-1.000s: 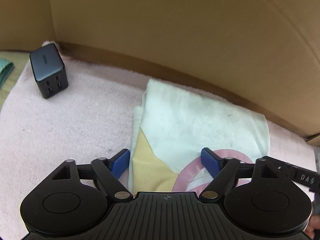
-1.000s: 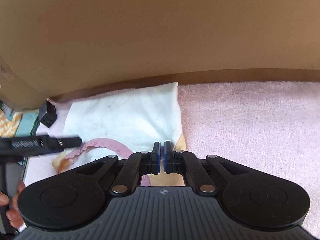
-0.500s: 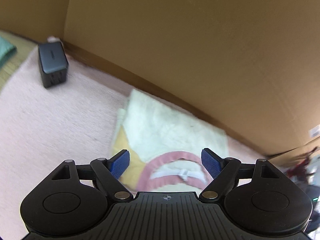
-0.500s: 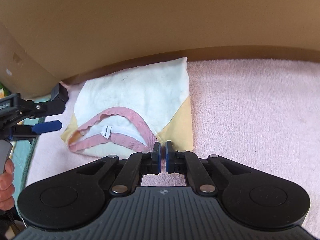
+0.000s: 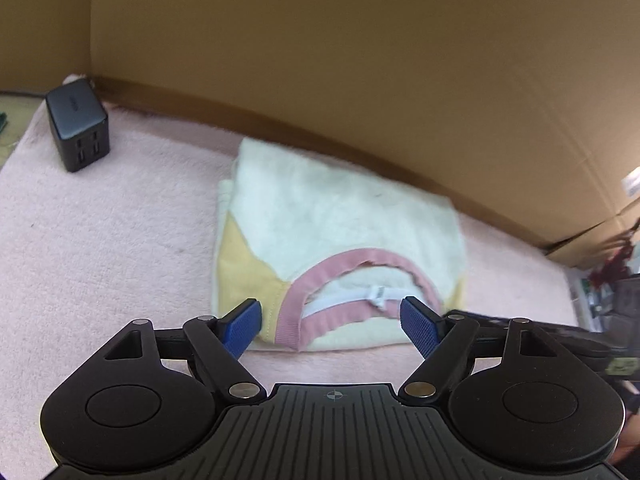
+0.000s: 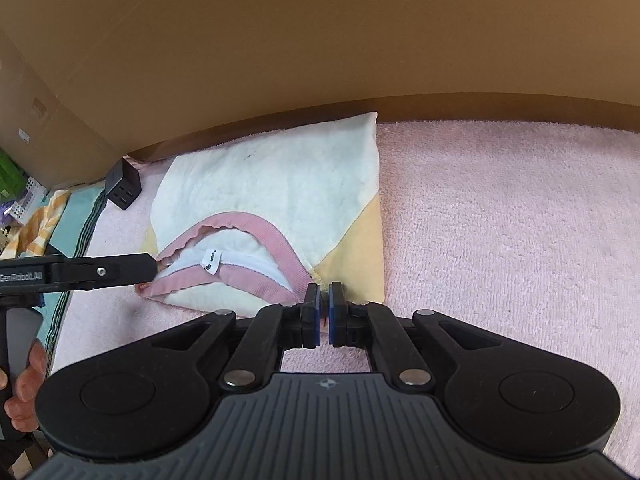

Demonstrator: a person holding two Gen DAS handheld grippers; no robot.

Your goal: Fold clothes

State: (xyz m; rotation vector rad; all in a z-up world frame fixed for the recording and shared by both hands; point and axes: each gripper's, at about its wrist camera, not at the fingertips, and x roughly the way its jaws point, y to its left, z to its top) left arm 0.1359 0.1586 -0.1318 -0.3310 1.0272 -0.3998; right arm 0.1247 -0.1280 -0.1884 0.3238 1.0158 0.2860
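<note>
A folded white garment (image 5: 344, 216) (image 6: 280, 184) with yellow shoulder panels and a pink ribbed collar (image 5: 352, 260) lies flat on the pink towel (image 5: 100, 240), its far edge against the cardboard wall. My left gripper (image 5: 331, 322) hangs open just in front of the collar, nothing between its blue pads. In the right wrist view the left gripper (image 6: 148, 266) reaches in from the left, its tip at the collar's left end. My right gripper (image 6: 324, 308) is shut with nothing in it, near the garment's front edge by the yellow panel (image 6: 360, 240).
A dark charger block (image 5: 78, 126) (image 6: 123, 189) stands on the towel's far left corner. A cardboard wall (image 5: 360, 60) closes the back. Teal and yellow-patterned cloths (image 6: 52, 216) lie off the towel's left side. A person's hand (image 6: 24, 384) holds the left gripper's handle.
Both grippers have drawn back from the garment toward me. The collar, earlier partly hidden under them, now shows whole. The left stayed open, the right stayed shut.
</note>
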